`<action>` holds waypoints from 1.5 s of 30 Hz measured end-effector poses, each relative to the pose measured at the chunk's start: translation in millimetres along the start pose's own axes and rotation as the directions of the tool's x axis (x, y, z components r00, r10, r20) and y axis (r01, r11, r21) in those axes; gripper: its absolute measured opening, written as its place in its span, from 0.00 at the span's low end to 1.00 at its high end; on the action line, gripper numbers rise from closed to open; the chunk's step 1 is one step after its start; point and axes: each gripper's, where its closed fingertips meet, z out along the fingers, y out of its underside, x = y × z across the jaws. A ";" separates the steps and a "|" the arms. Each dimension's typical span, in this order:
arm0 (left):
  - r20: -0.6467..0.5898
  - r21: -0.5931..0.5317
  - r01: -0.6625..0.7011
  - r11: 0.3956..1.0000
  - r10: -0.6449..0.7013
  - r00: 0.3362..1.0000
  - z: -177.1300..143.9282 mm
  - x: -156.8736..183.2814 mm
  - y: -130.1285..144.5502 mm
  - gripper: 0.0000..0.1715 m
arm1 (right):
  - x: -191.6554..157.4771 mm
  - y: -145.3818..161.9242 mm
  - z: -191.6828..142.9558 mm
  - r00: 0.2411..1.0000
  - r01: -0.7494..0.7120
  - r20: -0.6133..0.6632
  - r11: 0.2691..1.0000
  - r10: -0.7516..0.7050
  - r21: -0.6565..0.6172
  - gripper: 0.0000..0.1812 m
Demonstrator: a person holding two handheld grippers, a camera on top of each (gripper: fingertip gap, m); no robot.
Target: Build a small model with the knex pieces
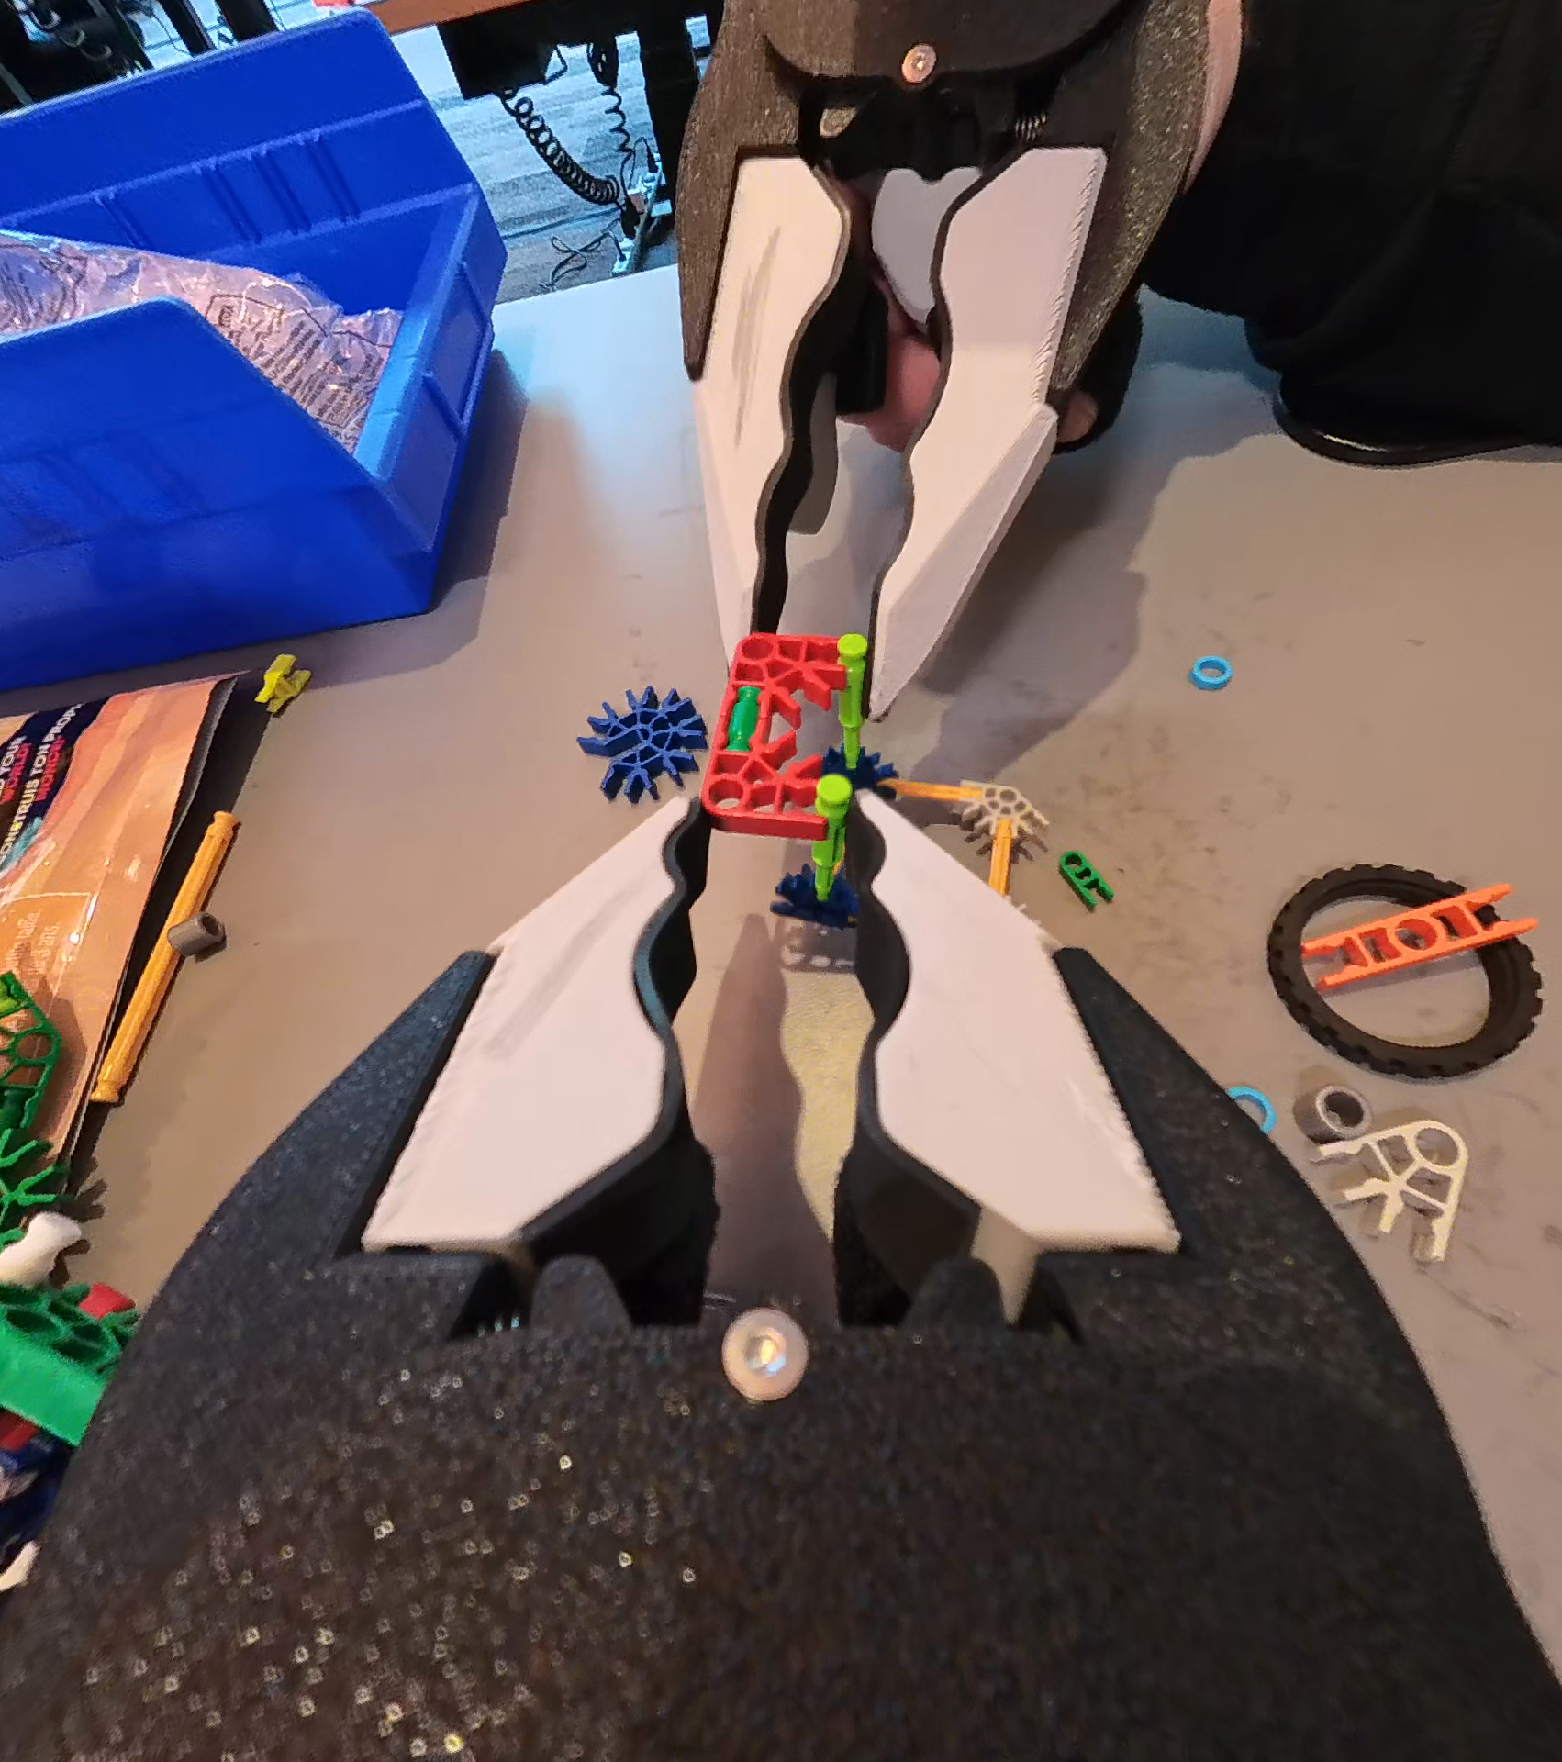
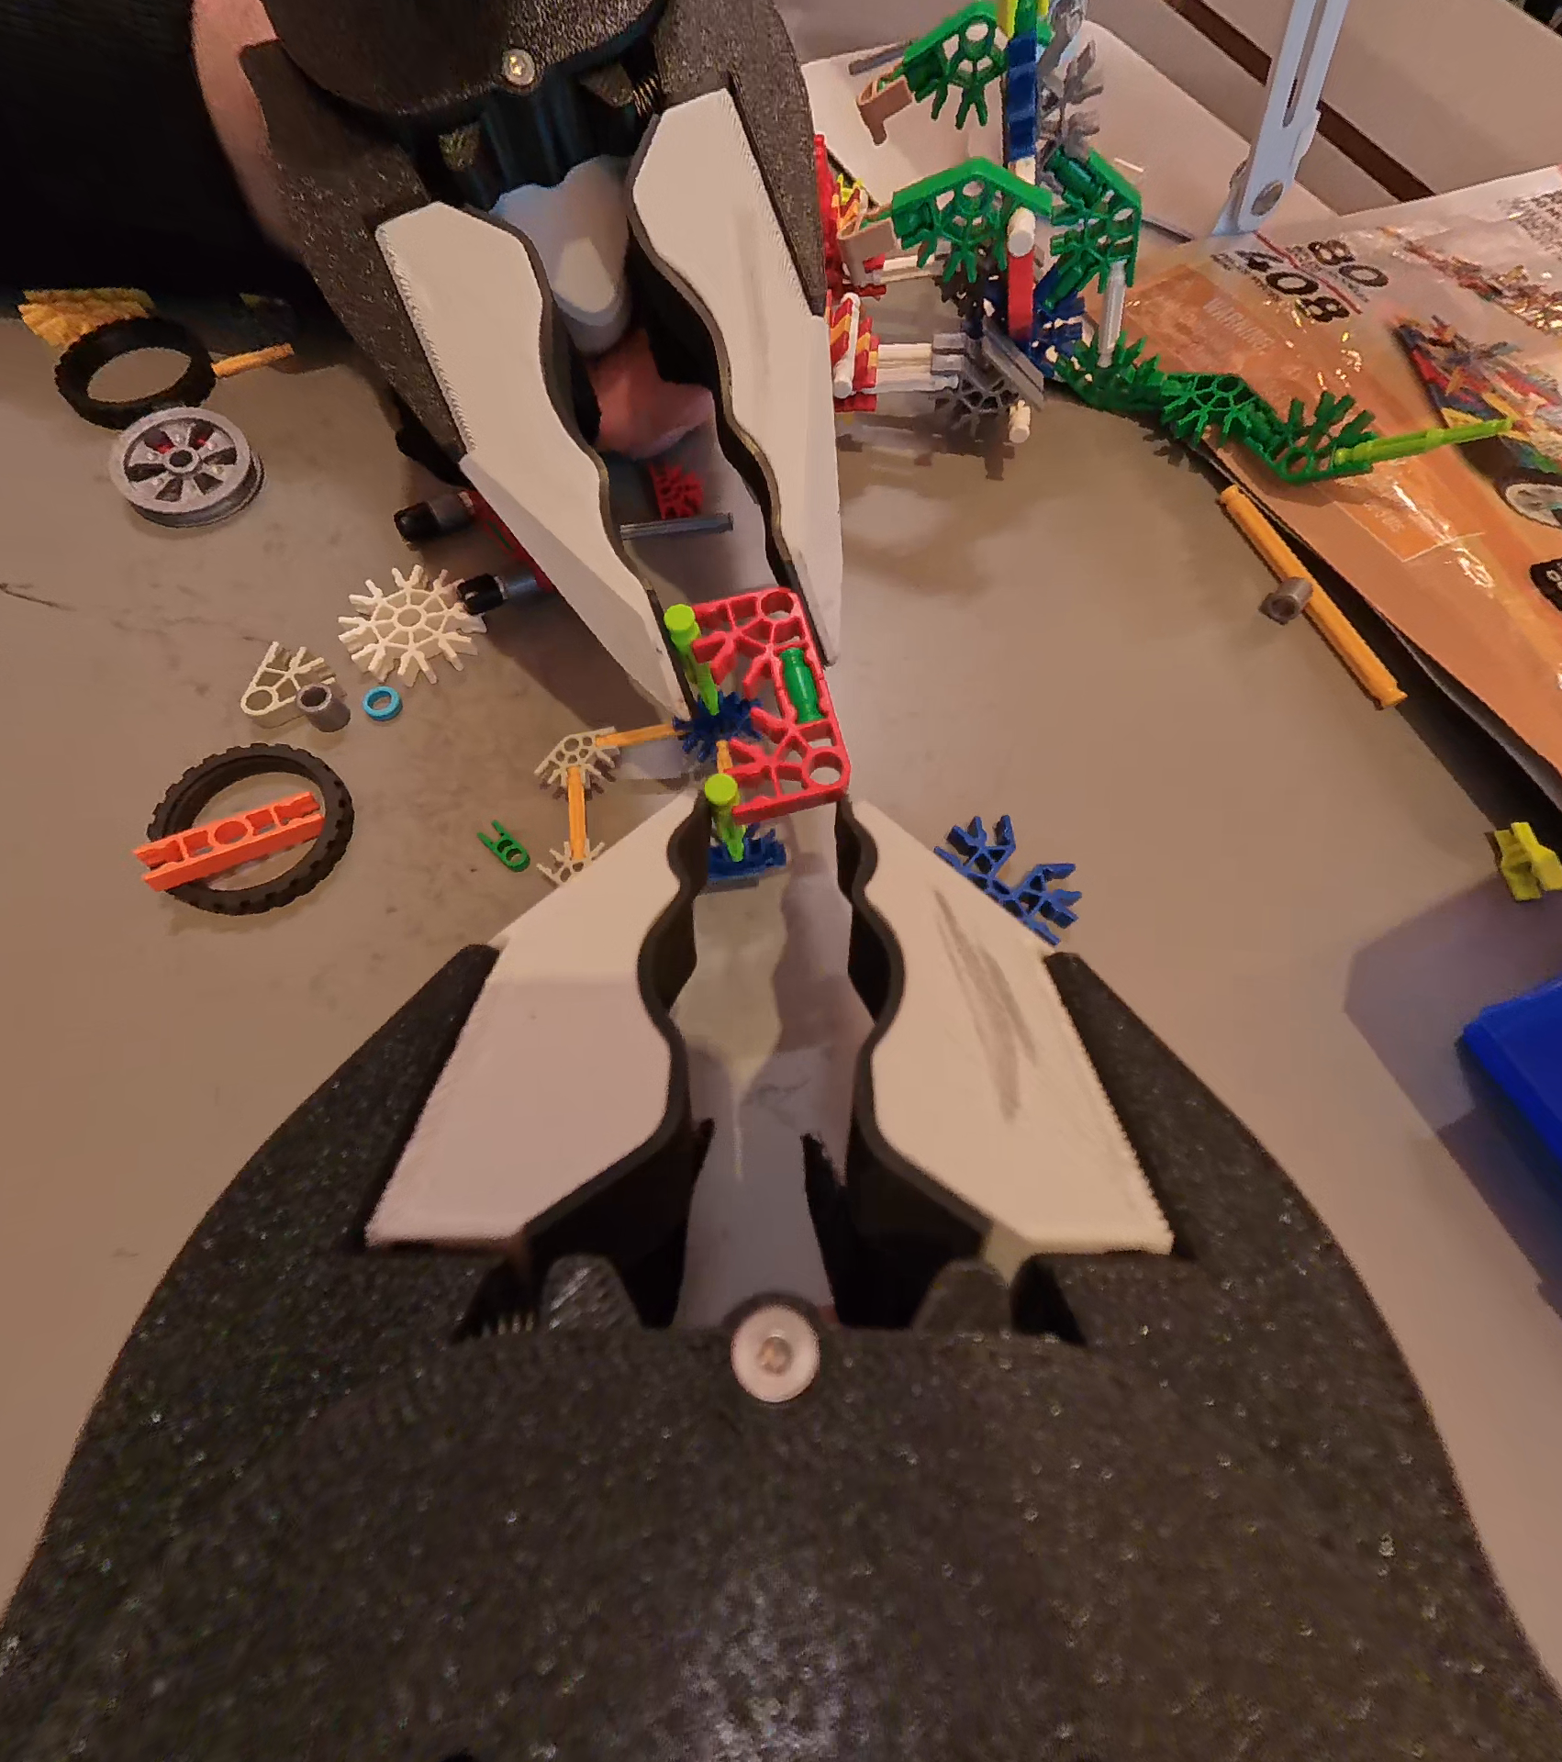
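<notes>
A red frame connector (image 1: 763, 753) stands a little above the grey table, with two lime green rods (image 1: 830, 829) clipped to one side and blue snowflake connectors (image 1: 815, 896) under them. A dark green rod sits in its middle. My left gripper (image 1: 775, 810) is shut on the near end of the red connector. My right gripper (image 1: 811, 682) faces it and is shut on the far end. In the right wrist view the right gripper (image 2: 770, 806) pinches the red connector (image 2: 782, 706) and a lime rod (image 2: 720, 796), with the left gripper (image 2: 751, 677) opposite.
A blue bin (image 1: 186, 477) with a plastic bag stands at the left. A printed packet (image 1: 43, 810) and a yellow rod (image 1: 167, 953) lie beside it. A loose blue snowflake connector (image 1: 644, 744), a black tyre (image 1: 1406, 1044) with an orange piece, and small parts lie around. A green built structure (image 2: 996, 219) stands behind. The grippers are tip to tip, or close to it.
</notes>
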 end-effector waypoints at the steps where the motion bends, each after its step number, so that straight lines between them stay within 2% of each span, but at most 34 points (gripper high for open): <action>1: -0.001 0.001 0.001 1.000 -0.001 1.000 -0.2 -0.2 0.1 0.15 | 0.0 -0.8 -0.5 1.000 0.003 -0.001 1.000 -0.003 0.003 0.14; 14: 0.014 -0.007 -0.009 1.000 0.009 1.000 0.1 -2.1 1.5 0.15 | 0.7 2.1 1.5 1.000 -0.015 -0.002 1.000 0.015 -0.014 0.13; 27: 0.029 0.021 0.023 1.000 -0.023 0.999 -2.2 -6.9 -2.0 0.15 | -2.4 2.8 5.7 0.998 -0.049 0.041 0.999 0.049 -0.009 0.04; 38: 0.022 0.110 0.115 0.987 -0.118 0.993 -7.8 -11.8 -15.2 0.15 | -1.1 -8.6 0.4 0.991 -0.110 0.081 0.992 0.105 0.067 0.03; 45: 0.023 0.123 0.131 0.984 -0.135 0.991 -9.0 -13.2 -16.5 0.15 | 0.4 -10.6 0.1 0.993 -0.098 0.066 0.992 0.093 0.075 0.03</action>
